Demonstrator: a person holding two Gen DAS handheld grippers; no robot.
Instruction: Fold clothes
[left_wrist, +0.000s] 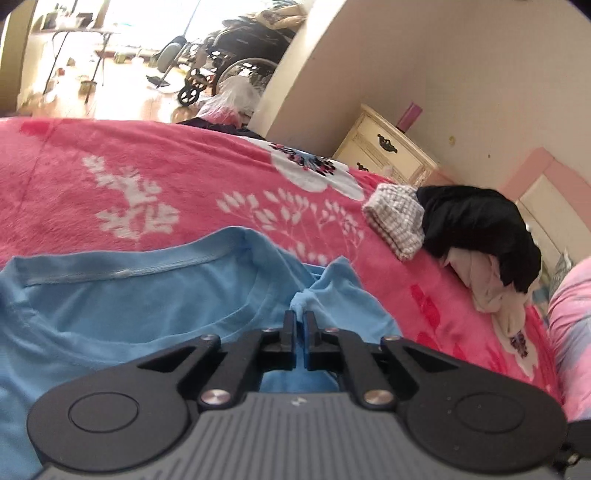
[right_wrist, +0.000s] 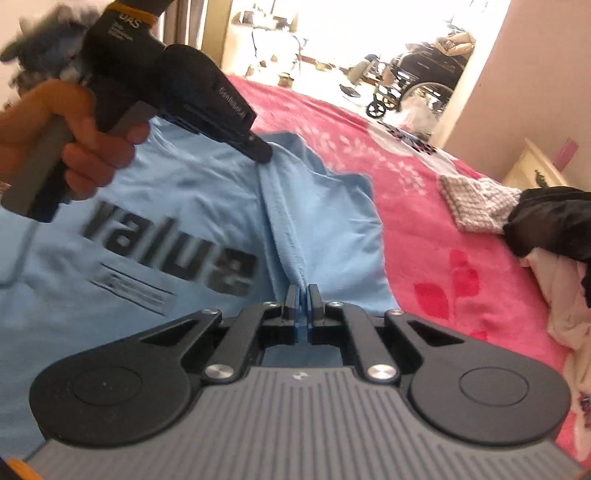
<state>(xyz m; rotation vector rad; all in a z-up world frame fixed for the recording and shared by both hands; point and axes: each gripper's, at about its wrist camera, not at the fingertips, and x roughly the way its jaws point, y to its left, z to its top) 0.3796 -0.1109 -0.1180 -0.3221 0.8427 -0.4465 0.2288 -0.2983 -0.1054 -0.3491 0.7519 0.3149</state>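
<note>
Left wrist view. Pink floral blanket covers the bed, spreading ahead of the gripper and off to both sides. Ahead and to the right, well apart: a folded checked cloth touching a heap of black garment with a pale garment under it. Beyond the heap, a cream nightstand with a magenta cup on top. Far ahead through the doorway, a wheelchair in bright light. Nothing lies between the fingers and the cloth they hold. The light blue T-shirt lies directly below and ahead, neckline to the left of the fingertips. Left gripper is clamped on a bunched ridge of the shirt; blue fabric pokes up just past the tips.

Right wrist view. Same blanket to the right; checked cloth and black garment ahead-right, apart from the shirt. T-shirt fills the left and centre, dark lettering showing, blurred. Right gripper is pinched closed on a raised fold that runs away from the tips. At the far end of that fold, the left gripper comes in from upper left, its tip on the fabric; the person's hand wraps its handle with fingers curled around the trigger, blurred.
</note>
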